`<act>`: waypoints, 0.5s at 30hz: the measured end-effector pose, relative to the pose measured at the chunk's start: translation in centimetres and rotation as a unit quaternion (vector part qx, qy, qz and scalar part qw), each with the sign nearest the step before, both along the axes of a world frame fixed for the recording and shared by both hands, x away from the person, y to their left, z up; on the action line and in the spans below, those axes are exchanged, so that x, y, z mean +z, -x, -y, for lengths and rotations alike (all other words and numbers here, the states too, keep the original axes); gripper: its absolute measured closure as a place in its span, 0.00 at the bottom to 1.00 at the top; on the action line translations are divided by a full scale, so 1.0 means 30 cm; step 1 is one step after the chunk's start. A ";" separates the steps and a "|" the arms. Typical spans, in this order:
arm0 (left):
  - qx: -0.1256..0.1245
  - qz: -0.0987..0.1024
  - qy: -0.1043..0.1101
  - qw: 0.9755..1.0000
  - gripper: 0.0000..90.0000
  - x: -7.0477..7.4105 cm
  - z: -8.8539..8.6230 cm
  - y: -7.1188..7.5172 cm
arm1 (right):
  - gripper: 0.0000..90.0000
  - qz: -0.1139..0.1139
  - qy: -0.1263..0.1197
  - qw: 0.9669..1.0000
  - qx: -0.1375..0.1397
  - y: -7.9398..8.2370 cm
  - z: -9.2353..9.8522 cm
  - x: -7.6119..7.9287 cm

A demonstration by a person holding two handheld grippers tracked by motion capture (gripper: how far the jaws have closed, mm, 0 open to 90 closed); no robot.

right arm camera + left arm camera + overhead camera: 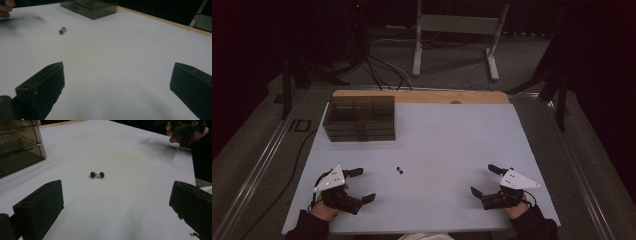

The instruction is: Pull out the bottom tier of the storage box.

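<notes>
Dark-red beads [97, 174] sit untouched mid-desk, at about 1 o'clock from your left gripper [355, 185]; both it and the right gripper [485, 180] gape empty, so pickup's all ahead.

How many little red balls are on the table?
2. The two red balls lie side by side, joined by a small clear piece, on the white table in front of the left gripper. More could be hidden inside the drawer box.
</notes>
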State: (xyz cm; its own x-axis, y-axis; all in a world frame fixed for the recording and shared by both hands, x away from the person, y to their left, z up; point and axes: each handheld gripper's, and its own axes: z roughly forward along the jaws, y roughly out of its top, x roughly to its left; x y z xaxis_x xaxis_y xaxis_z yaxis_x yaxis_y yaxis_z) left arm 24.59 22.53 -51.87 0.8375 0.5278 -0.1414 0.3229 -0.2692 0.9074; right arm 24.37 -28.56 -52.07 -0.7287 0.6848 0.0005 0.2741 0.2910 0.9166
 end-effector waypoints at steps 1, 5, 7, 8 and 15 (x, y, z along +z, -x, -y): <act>0.001 0.001 -0.002 1.000 0.01 0.000 0.000 0.000 | 0.00 -0.001 0.000 1.000 0.000 -0.001 0.000 -0.002; 0.003 0.002 -0.005 1.000 0.01 0.003 0.008 -0.002 | 0.00 -0.010 -0.002 1.000 0.001 -0.009 0.005 -0.011; 0.003 0.002 -0.007 1.000 0.01 0.003 0.010 -0.004 | 0.00 -0.012 -0.007 1.000 -0.004 -0.014 0.011 -0.011; 0.002 0.002 -0.008 1.000 0.01 0.002 0.012 -0.005 | 0.00 -0.012 -0.007 1.000 -0.004 -0.014 0.011 -0.011; -0.006 0.001 -0.014 1.000 0.01 -0.004 0.022 -0.006 | 0.00 -0.017 -0.014 1.000 -0.007 -0.023 0.021 -0.006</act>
State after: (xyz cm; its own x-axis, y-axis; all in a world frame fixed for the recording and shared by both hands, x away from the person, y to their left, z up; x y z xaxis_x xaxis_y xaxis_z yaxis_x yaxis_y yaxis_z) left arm 24.76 21.86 -52.00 0.8446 0.5208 -0.1242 0.3168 -0.2991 0.9001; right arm 25.06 -29.19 -52.26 -0.7183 0.6944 0.0438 0.3083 0.2612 0.9147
